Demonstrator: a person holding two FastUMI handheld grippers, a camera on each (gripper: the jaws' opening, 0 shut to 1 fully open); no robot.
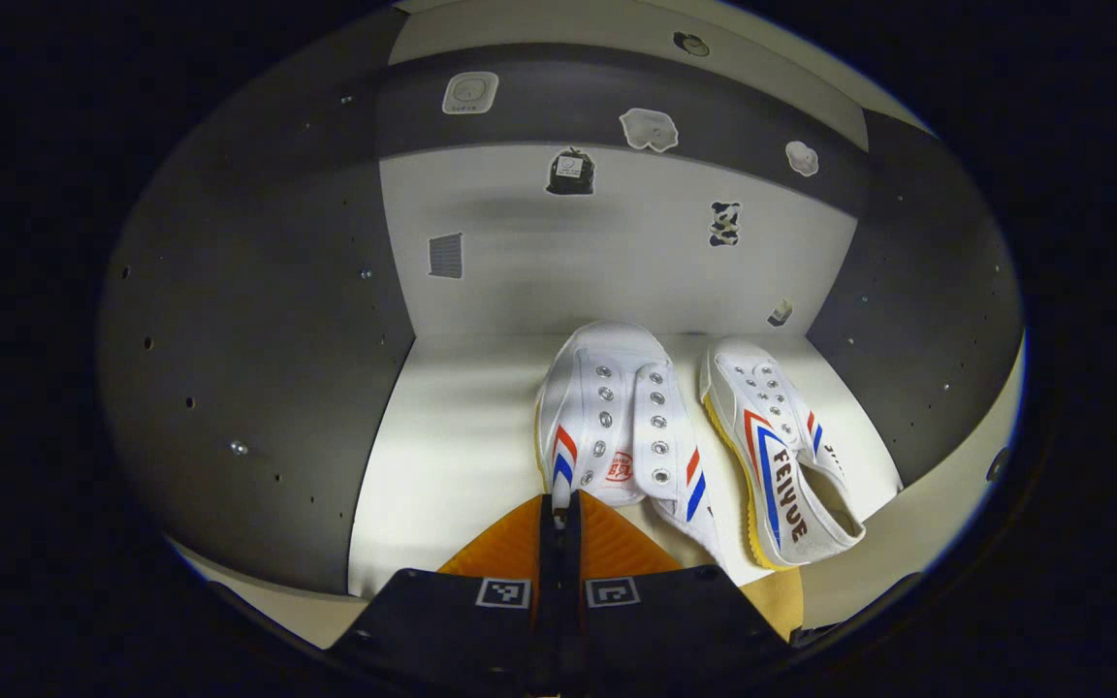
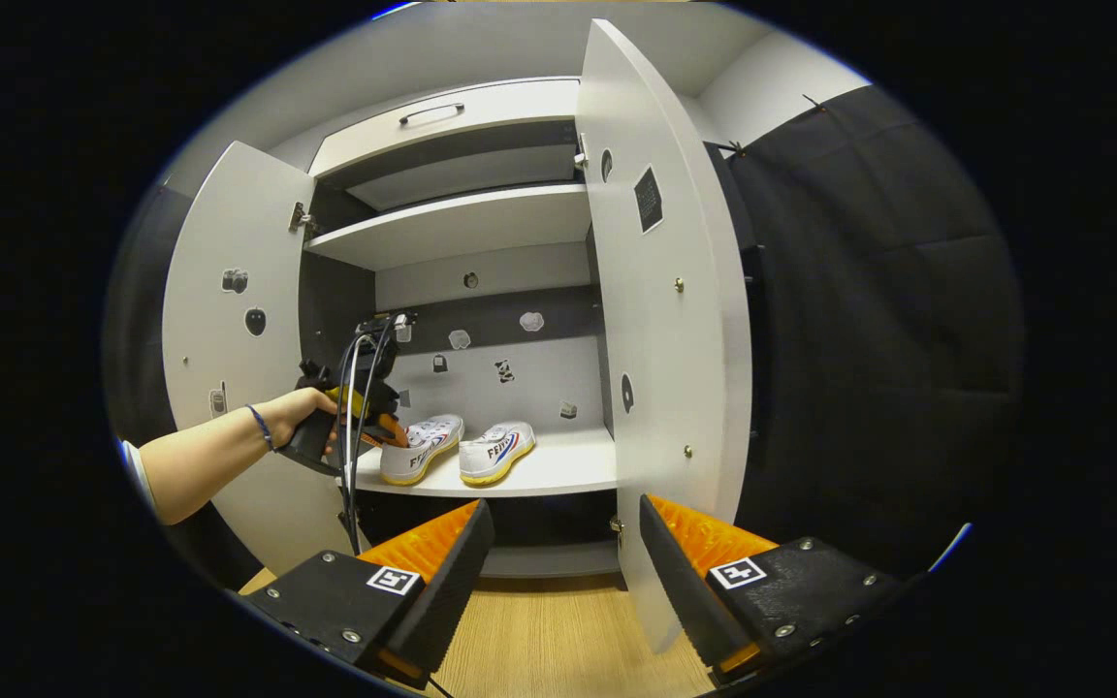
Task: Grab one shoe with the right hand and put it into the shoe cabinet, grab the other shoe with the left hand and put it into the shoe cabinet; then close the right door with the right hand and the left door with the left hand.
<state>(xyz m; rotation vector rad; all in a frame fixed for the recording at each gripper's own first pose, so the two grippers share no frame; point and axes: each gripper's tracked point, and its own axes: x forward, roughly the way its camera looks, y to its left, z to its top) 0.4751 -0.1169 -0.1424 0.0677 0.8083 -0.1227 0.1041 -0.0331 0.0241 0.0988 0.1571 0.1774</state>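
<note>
Inside the shoe cabinet (image 1: 617, 281), as seen in the left gripper view, two white shoes lay side by side on the pale shelf (image 1: 462, 446), toes toward the back wall. The left claw (image 1: 558, 509) had its fingers drawn together on the heel edge of the left-hand shoe (image 1: 617, 417), clamping it. The second shoe (image 1: 781, 446) lay just beside it on the right, tilted onto its side. Stickers (image 1: 649, 129) dotted the back wall. From the right gripper view, the cabinet stood with both doors swung outward: the left door (image 2: 229, 320) and the right door (image 2: 665, 320). Both shoes rested on the lower shelf, the first at (image 2: 421, 448) and the second at (image 2: 495, 451), near each other. A hand (image 2: 302, 412) held the left claw (image 2: 389, 433) against the first shoe. The right claw (image 2: 563, 543) hung well apart from the cabinet above the wooden floor (image 2: 549, 630), its fingers spread apart and holding nothing.
</note>
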